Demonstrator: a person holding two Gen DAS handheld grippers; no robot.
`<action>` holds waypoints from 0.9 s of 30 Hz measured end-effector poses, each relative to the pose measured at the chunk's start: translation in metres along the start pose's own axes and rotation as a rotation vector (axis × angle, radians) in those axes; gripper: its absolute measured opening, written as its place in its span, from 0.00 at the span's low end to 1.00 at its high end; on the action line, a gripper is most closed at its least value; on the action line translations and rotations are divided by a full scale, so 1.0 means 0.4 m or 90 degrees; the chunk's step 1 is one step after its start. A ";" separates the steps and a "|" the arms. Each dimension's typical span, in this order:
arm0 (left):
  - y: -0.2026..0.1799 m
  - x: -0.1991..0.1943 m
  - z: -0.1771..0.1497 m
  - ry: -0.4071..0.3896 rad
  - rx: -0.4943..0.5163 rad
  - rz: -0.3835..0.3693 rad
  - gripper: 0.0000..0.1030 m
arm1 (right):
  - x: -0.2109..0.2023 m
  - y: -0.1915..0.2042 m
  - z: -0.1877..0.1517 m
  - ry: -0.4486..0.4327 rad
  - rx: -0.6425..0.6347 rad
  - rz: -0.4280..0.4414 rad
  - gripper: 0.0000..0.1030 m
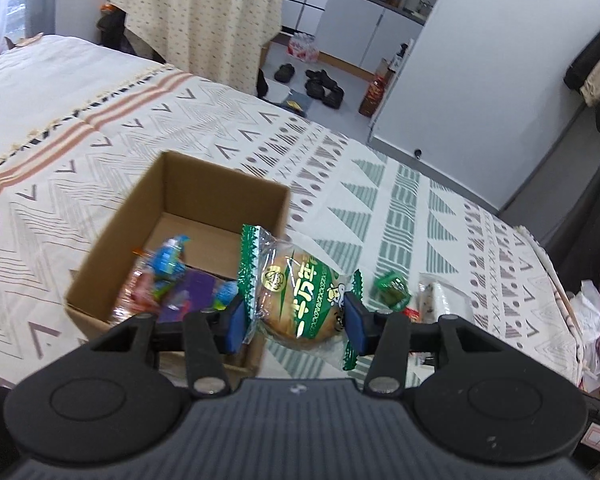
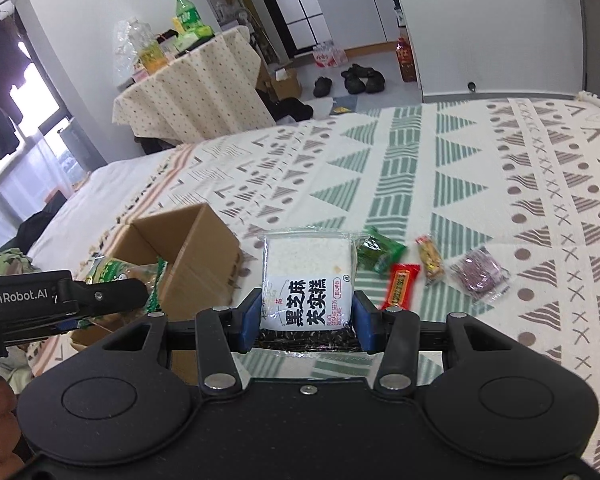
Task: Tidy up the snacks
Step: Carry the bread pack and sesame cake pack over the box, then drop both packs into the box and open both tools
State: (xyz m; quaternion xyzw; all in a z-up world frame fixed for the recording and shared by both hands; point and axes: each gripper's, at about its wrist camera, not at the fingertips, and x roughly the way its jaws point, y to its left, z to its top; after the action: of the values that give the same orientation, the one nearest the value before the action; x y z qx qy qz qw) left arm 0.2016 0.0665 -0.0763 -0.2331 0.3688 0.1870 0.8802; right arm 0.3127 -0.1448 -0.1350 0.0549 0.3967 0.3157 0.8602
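My left gripper (image 1: 296, 328) is shut on a green-wrapped round bun (image 1: 296, 296), held above the near right corner of an open cardboard box (image 1: 204, 196). Several colourful snack packets (image 1: 168, 284) lie inside the box. My right gripper (image 2: 306, 316) is shut on a white black-sesame rice cake packet (image 2: 310, 276), lifted over the bedspread. The box (image 2: 192, 248) appears to its left, with the left gripper (image 2: 60, 300) and bun (image 2: 116, 272) beside it. A green packet (image 2: 378, 254), a red candy (image 2: 400, 286), a yellow-red candy (image 2: 430, 260) and a purple packet (image 2: 480, 272) lie on the bed.
The patterned bedspread (image 1: 380, 184) runs to an edge at the right. Beyond the bed are a cloth-covered table (image 2: 196, 92) with bottles, shoes (image 2: 356, 80) on the floor, and cabinets. A green packet (image 1: 392, 286) and a clear wrapper (image 1: 440, 296) lie right of the bun.
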 end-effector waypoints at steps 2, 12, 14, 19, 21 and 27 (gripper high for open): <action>0.022 -0.010 0.010 -0.006 -0.008 0.004 0.47 | 0.001 0.014 0.004 -0.005 0.001 0.004 0.44; 0.145 -0.024 0.069 -0.029 -0.056 0.025 0.47 | 0.009 0.099 0.016 -0.031 -0.006 0.014 0.44; 0.170 -0.021 0.079 -0.030 -0.066 0.027 0.47 | 0.017 0.116 0.018 -0.031 -0.011 0.015 0.44; 0.225 0.001 0.102 -0.025 -0.087 0.031 0.47 | 0.040 0.155 0.017 -0.024 -0.021 0.013 0.44; 0.240 0.012 0.108 -0.021 -0.093 0.029 0.47 | 0.049 0.171 0.018 -0.021 -0.023 0.013 0.44; 0.264 0.041 0.132 -0.021 -0.130 0.014 0.52 | 0.070 0.218 0.021 -0.021 -0.036 0.015 0.44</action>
State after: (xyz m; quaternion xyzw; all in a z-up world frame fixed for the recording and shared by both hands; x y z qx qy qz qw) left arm 0.1892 0.1849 -0.0844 -0.3147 0.3354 0.2370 0.8557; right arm 0.2888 -0.0579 -0.1174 0.0402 0.3725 0.3359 0.8642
